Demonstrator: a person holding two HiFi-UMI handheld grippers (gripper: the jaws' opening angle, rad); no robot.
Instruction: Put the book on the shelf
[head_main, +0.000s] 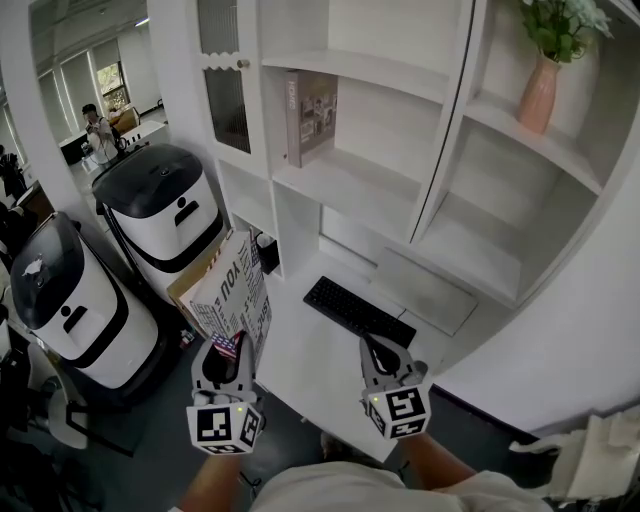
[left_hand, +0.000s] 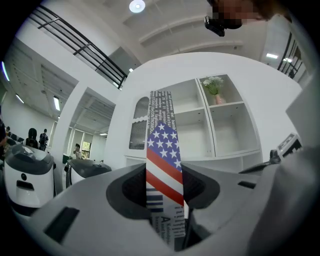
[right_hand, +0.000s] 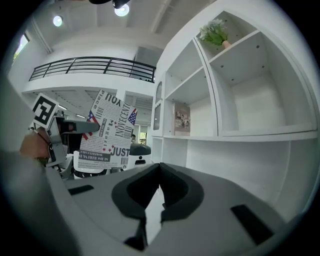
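The book (head_main: 235, 290), its cover printed with magazine lettering and a US flag, is held upright off the desk's left edge. My left gripper (head_main: 228, 345) is shut on its lower edge. In the left gripper view the flag spine of the book (left_hand: 162, 145) stands between the pads, with the white shelf unit (left_hand: 200, 125) behind it. My right gripper (head_main: 378, 350) hovers over the desk near the keyboard, shut and holding nothing. The right gripper view shows the right gripper (right_hand: 160, 167) with its pads touching, and the book (right_hand: 106, 131) to the left. The shelf unit (head_main: 350, 185) rises ahead.
Another book (head_main: 310, 115) stands on a middle shelf. A pink vase with a plant (head_main: 540, 90) sits at the upper right. A black keyboard (head_main: 358, 312) lies on the white desk (head_main: 310, 375). Two white-and-black machines (head_main: 160, 205) (head_main: 70, 300) stand left of the desk.
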